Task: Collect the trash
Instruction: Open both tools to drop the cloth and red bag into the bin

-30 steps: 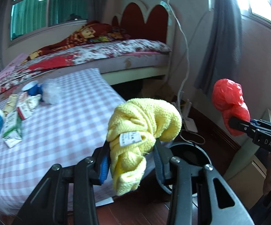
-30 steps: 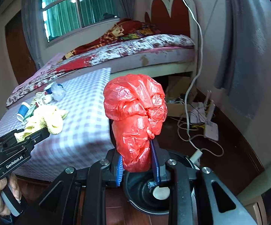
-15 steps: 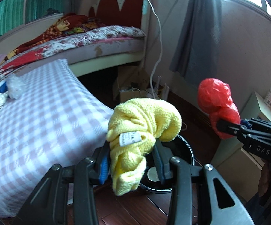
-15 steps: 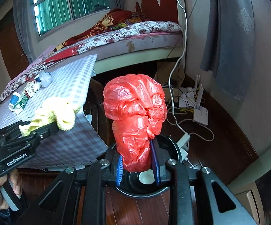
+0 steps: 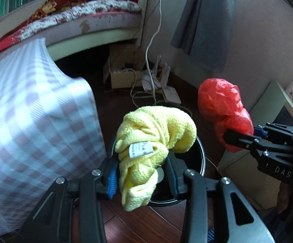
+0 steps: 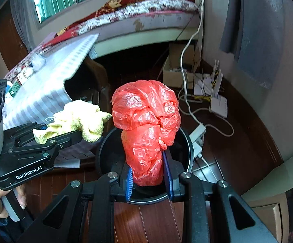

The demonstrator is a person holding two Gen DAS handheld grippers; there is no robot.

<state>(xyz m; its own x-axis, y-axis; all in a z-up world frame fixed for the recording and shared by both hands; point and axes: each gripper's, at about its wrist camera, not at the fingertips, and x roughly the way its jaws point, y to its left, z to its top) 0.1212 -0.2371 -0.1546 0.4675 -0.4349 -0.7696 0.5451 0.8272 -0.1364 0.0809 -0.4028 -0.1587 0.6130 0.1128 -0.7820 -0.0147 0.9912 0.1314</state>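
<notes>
My right gripper point(image 6: 148, 179) is clamped shut on a crumpled red plastic bag point(image 6: 147, 127), which stands upright from the pads at frame centre. My left gripper point(image 5: 140, 177) is closed around a bunched yellow cloth point(image 5: 152, 139), its folded end curling toward the right of that view and a loose tail hanging low.

Outward from both sets of fingers sits the black bin point(image 6: 183, 141), open-mouthed on the dark wood floor. In the right wrist view its rim rings the bag almost centrally, so I judge the bag lies nearly straight over the opening. In the left wrist view the bin point(image 5: 200, 151) shows behind and right of the cloth, partly hidden, so I judge the cloth hangs over its near-left rim.

The right hand looks better lined up; a release there should drop the bag in. Further trash lies on the checked cover point(image 6: 51, 89), upper left.
</notes>
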